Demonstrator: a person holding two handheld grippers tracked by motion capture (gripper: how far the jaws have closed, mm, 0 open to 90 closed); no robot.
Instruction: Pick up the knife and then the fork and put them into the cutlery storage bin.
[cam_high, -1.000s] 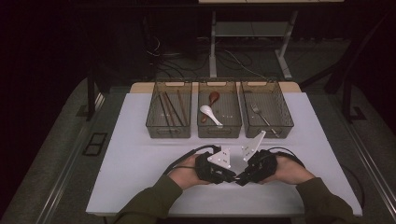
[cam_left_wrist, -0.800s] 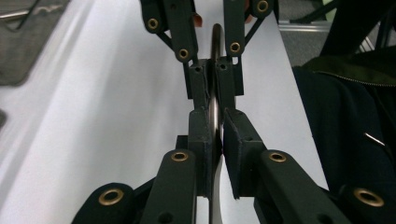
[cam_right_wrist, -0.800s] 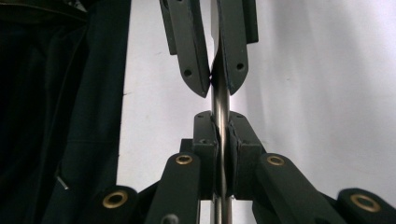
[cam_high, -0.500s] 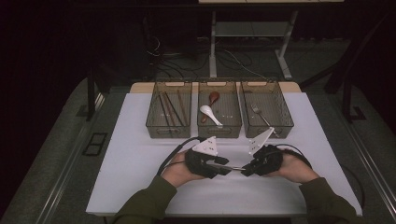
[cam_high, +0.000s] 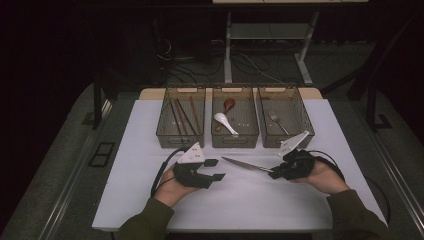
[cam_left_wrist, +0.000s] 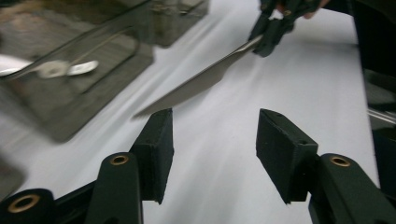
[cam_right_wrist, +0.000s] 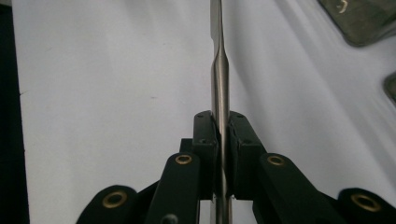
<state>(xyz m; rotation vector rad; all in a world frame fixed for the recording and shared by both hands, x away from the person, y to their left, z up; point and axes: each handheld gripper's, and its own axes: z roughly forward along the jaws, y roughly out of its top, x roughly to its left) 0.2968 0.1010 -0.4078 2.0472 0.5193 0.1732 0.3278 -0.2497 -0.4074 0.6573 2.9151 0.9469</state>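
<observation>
Right gripper view — slim, shiny steel knife (cam_right_wrist: 219, 79), rounded handle, flat blade.

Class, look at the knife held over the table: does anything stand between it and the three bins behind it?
Nothing visible does. The right gripper is shut on the knife by its handle, blade pointing toward the left gripper, whose jaws have just been opening with nothing between them. Only bare white table lies between the knife and the bins.

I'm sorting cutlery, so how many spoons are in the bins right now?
2, both in the middle bin: a white spoon near its centre and a brown spoon behind it toward the back wall. Others may be hidden by the tinted bin walls.
</observation>
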